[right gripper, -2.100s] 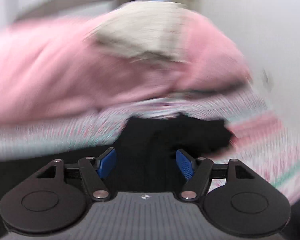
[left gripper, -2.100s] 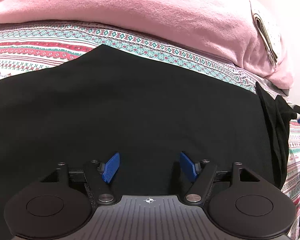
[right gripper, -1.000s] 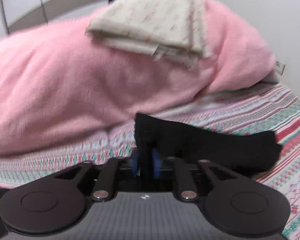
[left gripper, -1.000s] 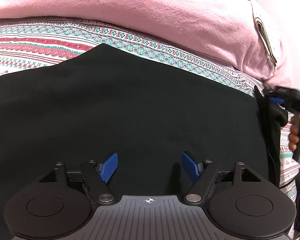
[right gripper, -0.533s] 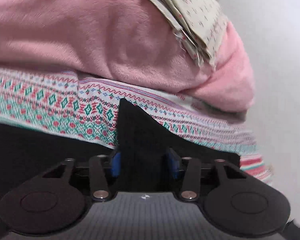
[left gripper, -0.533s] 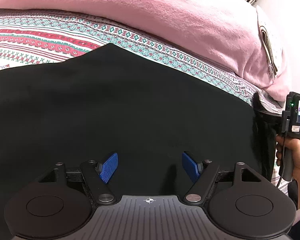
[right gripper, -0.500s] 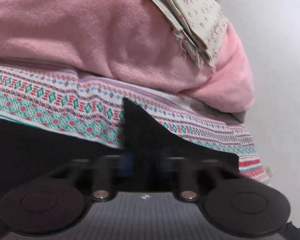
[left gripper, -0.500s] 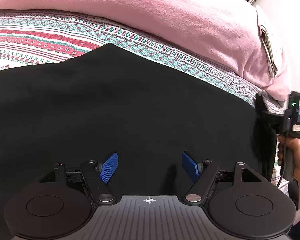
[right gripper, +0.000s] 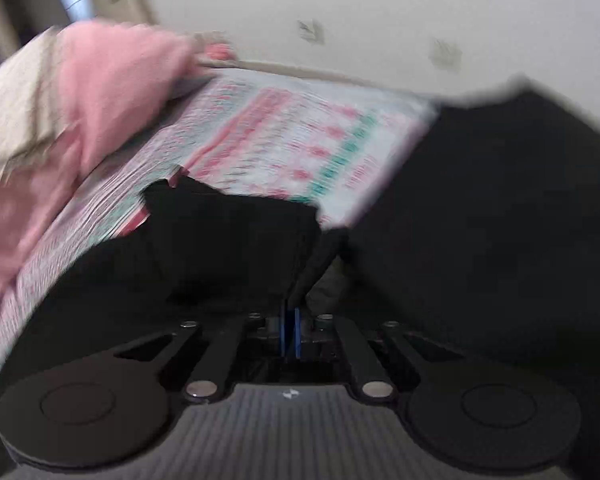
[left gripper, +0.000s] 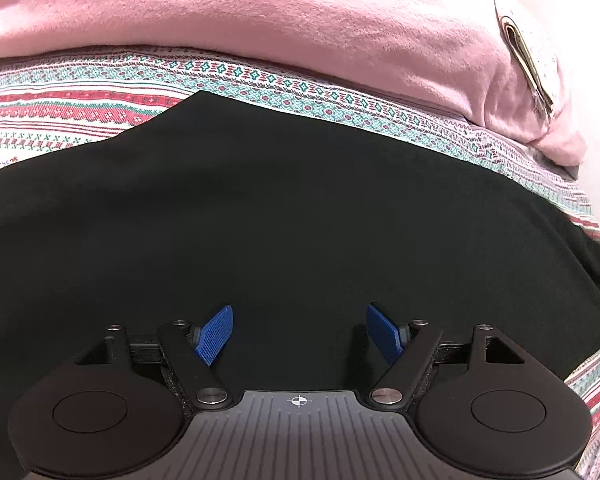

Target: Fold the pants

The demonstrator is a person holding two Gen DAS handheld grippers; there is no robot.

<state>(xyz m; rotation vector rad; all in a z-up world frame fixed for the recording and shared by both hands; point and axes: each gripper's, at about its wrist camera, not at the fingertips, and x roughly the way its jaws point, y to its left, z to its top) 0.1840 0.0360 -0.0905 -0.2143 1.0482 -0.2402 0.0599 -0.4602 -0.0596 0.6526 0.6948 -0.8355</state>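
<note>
Black pants (left gripper: 284,216) spread flat on patterned bedsheet (left gripper: 80,104) of bed. Left hand-held gripper (left gripper: 300,330) over pants, blue pads wide apart, gripping nothing. Right hand-held gripper (right gripper: 290,336) clamped on raised fold of pants (right gripper: 236,248) (view blurred). Pink blanket (left gripper: 260,16) heaped just beyond pants; folded beige cloth (left gripper: 528,52) on its right end. White wall (right gripper: 380,8) behind.

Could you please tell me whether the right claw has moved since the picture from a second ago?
Yes. The right claw, shut on the pants, has swung right: the pink blanket that filled its view now sits at the left edge.
</note>
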